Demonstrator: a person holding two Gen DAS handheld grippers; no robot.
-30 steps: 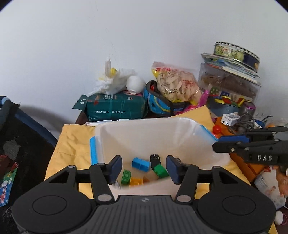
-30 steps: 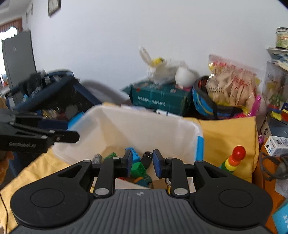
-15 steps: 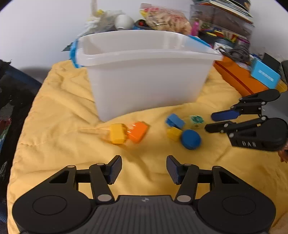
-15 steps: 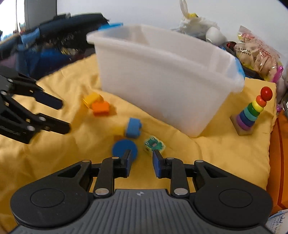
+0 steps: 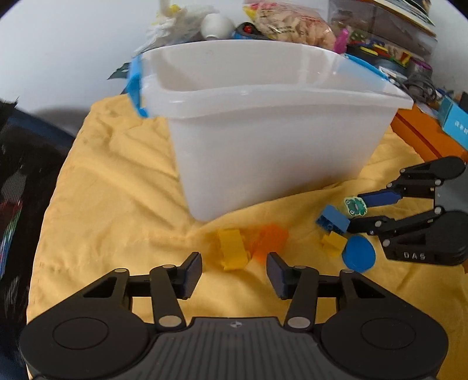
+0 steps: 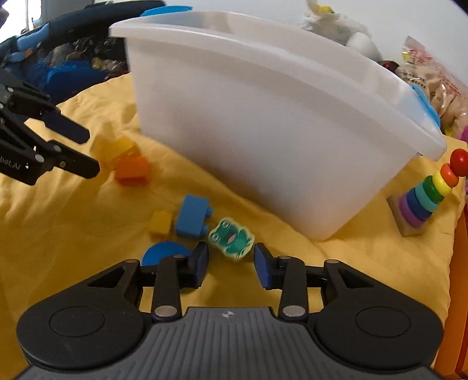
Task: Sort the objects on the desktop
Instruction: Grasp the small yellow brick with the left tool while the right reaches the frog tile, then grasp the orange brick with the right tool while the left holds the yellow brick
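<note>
we see a white bin (image 5: 272, 140) filling the upper frame. lower centre, our left gripper (image 5: 234, 270) narrows, empty, toward a yellow block (image 5: 232, 248); our right gripper (image 6: 231, 261) widens around a frog block (image 6: 231, 238), risking nudging the neighbouring blue brick (image 6: 191, 216).

cloth: yellow cloth (image 5: 117, 187), creased, covers work surface | 1 o'clock, right wrist view: snack bag (image 6: 438, 84) against wall | 3 o'clock: ring-stacking toy (image 6: 427, 195), upright on cloth | 12 o'clock, left wrist view: white plastic bag (image 5: 175, 20) beside white round object (image 5: 216, 24) | 2 o'clock: orange box (image 5: 424, 137)
</note>
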